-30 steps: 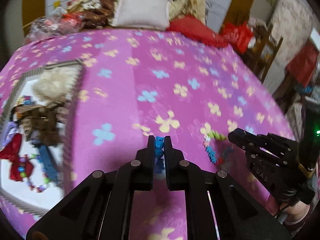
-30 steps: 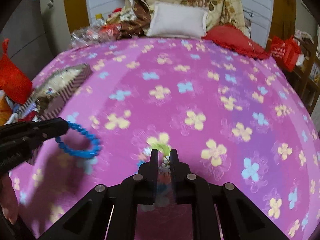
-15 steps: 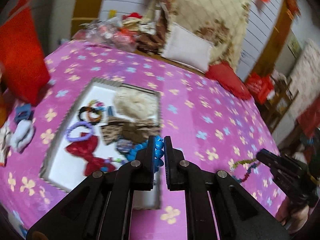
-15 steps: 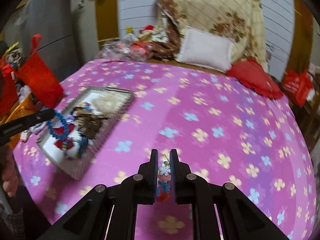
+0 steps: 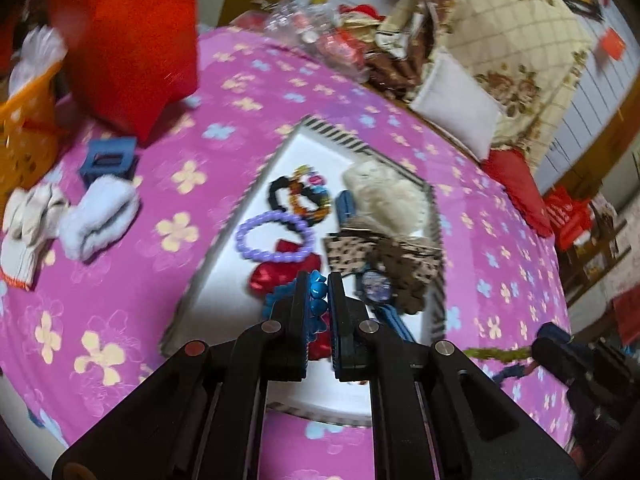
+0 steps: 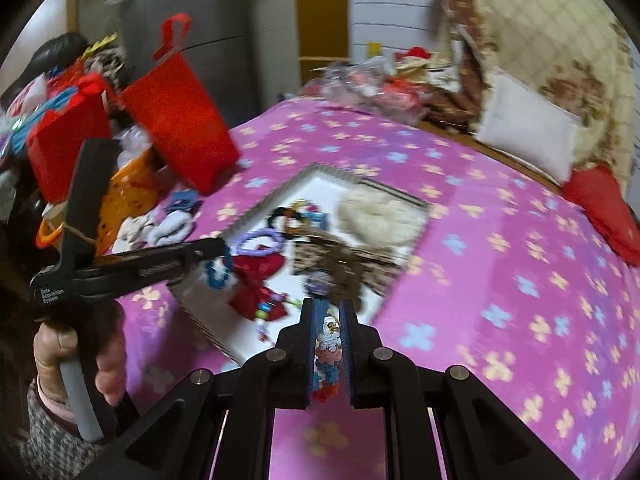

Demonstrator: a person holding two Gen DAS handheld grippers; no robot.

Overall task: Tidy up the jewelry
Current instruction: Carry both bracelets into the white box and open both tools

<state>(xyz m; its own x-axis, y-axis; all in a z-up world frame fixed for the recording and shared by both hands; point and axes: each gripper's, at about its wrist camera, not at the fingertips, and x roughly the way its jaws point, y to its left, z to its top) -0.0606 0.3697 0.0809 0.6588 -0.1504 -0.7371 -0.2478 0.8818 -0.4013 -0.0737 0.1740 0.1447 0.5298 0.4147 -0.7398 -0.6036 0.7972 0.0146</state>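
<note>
A white tray point(image 5: 316, 148) with a striped rim lies on the pink flowered bed and shows in the right wrist view too point(image 6: 320, 178). It holds a purple bead bracelet point(image 5: 272, 240), a red bow point(image 5: 276, 272), a cream scrunchie point(image 5: 384, 196) and other pieces. My left gripper point(image 5: 319, 280) is shut on a blue bead bracelet point(image 5: 318, 286) above the tray's near part; the right wrist view shows it point(image 6: 218, 246) with the bracelet point(image 6: 218, 270) hanging. My right gripper point(image 6: 331, 308) is shut on a multicoloured bead string point(image 6: 330, 352) near the tray's front corner.
A red bag point(image 5: 128, 40) and an orange basket point(image 5: 28, 128) stand left of the tray, with white gloves point(image 5: 28, 216), a pale sock point(image 5: 100, 216) and a blue clip point(image 5: 108, 158). Pillows point(image 5: 456, 114) and clutter lie at the bed's far end.
Both grippers have moved left from the open bedspread toward the tray, each still holding its beads. The left gripper now hangs over the tray; the right has come up to its front corner.
</note>
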